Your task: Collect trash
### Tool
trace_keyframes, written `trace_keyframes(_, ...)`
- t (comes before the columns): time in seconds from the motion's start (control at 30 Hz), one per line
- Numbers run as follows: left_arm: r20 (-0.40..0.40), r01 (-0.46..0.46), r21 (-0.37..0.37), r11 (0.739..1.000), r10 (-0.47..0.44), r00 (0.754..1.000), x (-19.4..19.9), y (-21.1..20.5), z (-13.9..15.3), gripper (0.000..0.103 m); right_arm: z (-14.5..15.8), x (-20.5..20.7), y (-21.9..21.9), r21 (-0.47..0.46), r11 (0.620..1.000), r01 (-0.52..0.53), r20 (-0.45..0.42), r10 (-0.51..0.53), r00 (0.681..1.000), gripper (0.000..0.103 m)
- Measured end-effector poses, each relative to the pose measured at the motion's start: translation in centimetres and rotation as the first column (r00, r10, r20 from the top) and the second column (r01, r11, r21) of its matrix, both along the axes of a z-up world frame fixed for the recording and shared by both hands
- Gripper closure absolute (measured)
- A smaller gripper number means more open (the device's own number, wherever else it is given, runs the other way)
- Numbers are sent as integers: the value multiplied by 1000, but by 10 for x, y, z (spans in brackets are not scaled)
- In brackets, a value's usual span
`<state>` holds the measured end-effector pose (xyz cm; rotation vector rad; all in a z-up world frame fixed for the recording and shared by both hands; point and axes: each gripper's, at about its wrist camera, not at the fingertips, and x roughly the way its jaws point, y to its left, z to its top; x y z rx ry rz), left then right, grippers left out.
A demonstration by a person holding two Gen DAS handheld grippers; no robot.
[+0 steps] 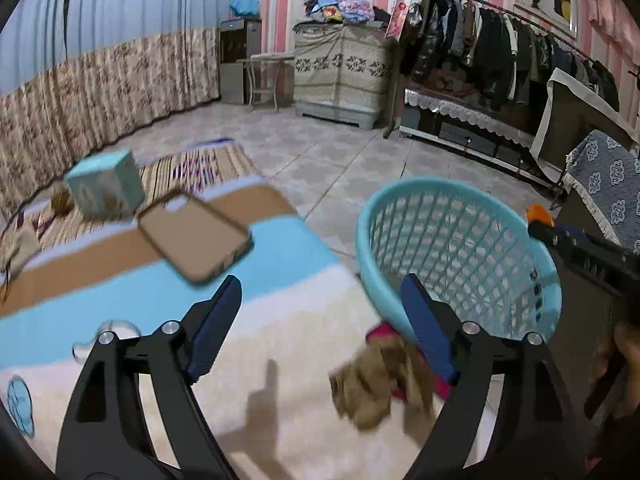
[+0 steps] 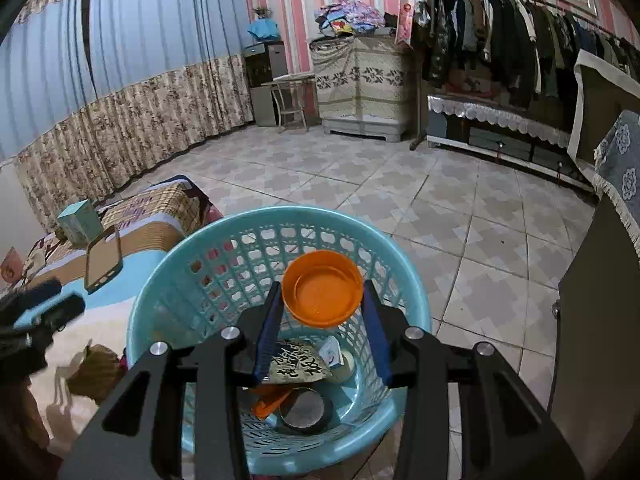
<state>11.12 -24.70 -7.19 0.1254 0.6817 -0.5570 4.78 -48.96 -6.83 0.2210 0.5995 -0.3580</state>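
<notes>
Over the bed, left wrist view: my left gripper [image 1: 320,312] hangs with its jaws spread wide and nothing between them.
Ahead of my left fingers: a phone case [image 1: 194,236] lies flat on the striped bedspread [image 1: 280,244], blurred.
Farther ahead, to the left: a pale blue box [image 1: 105,188] stands on the bed.
Just below my right-hand finger: a brown crumpled piece of trash [image 1: 380,384] lies on the bedspread, beside the basket's rim.
Ahead to the right: the blue basket [image 1: 456,256] is tilted toward me, with my other gripper reaching over its far rim.

Above the basket, right wrist view: my right gripper [image 2: 322,320] is clamped on an orange lid [image 2: 322,294], one pad on each side of it.
Lid's place: over the open mouth of the blue basket [image 2: 160,292], not touching its bottom.
Down inside the basket, under my fingers: a printed wrapper [image 2: 296,362], a roll of tape [image 2: 306,410], an orange scrap [image 2: 270,400].
Off to my left: the brown trash [image 2: 98,372] on the bed beside the basket.
</notes>
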Motion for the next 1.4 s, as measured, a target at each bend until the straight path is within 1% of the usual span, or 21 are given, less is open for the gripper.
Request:
trace_keyframes(0.07, -7, 3, 3, 1000, -3, 1000, -7, 3, -6, 17, 0, -4, 4, 0, 1000, -6, 1, 6, 1000, 63)
trace_keyframes(0.13, -2, 9, 19, 1000, -9, 1000, -15, 2, -13, 14, -1, -7, 3, 4, 1000, -5, -1, 5, 1000, 63)
trace_keyframes(0.2, -15, 30, 39, 999, -29, 999, -19, -3, -22, 14, -4, -12, 2, 13, 1000, -1, -6, 2, 1000, 63)
trace_keyframes(0.3, -41, 62, 46, 997, -60, 997, -20, -8, -28, 15, -8, -15, 2, 16, 1000, 1, -19, -1, 1000, 63)
trace_keyframes(0.33, -44, 71, 44, 997, -69, 997, -20, -9, -29, 20, -10, -16, 2, 19, 1000, 2, -23, -2, 1000, 63)
trace_keyframes(0.37, -56, 90, 37, 995, -88, 995, -19, -10, -29, 32, -12, -16, 0, 22, 1000, 4, -25, -4, 1000, 63)
trace_keyframes(0.4, -69, 110, 30, 993, -108, 992, -18, -10, -28, 38, -12, -16, 0, 24, 1000, 5, -25, -5, 1000, 63)
trace_keyframes(0.43, -88, 139, 12, 990, -137, 987, -18, -11, -28, 48, -12, -17, -1, 27, 1000, 6, -25, -6, 1000, 63)
trace_keyframes(0.47, -95, 151, 6, 988, -150, 984, -19, -13, -28, 52, -12, -18, 0, 28, 1000, 7, -23, -6, 1000, 63)
trace_keyframes(0.5, -80, 155, 21, 988, -153, 985, -22, -14, -27, 53, -12, -18, 0, 28, 1000, 6, -22, -5, 1000, 63)
trace_keyframes(0.57, -62, 166, 39, 985, -164, 985, -25, -16, -25, 60, -12, -19, 1, 25, 1000, 2, -19, -2, 1000, 63)
trace_keyframes(0.6, -55, 170, 42, 985, -167, 984, -28, -16, -24, 61, -11, -19, 1, 23, 1000, 1, -17, 0, 1000, 63)
trace_keyframes(0.7, -50, 157, 14, 988, -156, 986, -26, -13, -14, 64, -8, -20, 3, 17, 1000, -4, -8, 4, 1000, 63)
trace_keyframes(0.73, -43, 151, 1, 988, -151, 988, -25, -12, -10, 68, -6, -21, 3, 16, 1000, -4, -3, 4, 1000, 63)
trace_keyframes(0.87, -2, 152, -42, 987, -152, 988, -22, -16, 13, 70, -1, -21, 2, 13, 1000, -2, 10, 2, 1000, 63)
trace_keyframes(1.0, 16, 171, -81, 982, -170, 985, -14, -29, 32, 71, 4, -21, 0, 11, 1000, 1, 19, -1, 1000, 63)
trace_keyframes(1.13, 44, 205, -70, 976, -203, 978, -11, -53, 39, 70, 5, -21, -4, 10, 1000, 10, 22, -10, 1000, 63)
trace_keyframes(1.2, 46, 220, -65, 973, -217, 975, -7, -64, 39, 67, 6, -20, -6, 8, 1000, 14, 21, -15, 1000, 63)
trace_keyframes(1.27, 37, 227, -66, 972, -225, 974, -2, -73, 35, 57, 6, -20, -8, 7, 1000, 18, 18, -18, 1000, 63)
trace_keyframes(1.33, 28, 216, -69, 974, -215, 976, 5, -78, 31, 52, 7, -19, -10, 7, 1000, 22, 16, -22, 1000, 63)
trace_keyframes(1.4, 25, 203, -56, 978, -202, 979, 10, -81, 28, 48, 6, -19, -11, 7, 1000, 25, 14, -26, 1000, 63)
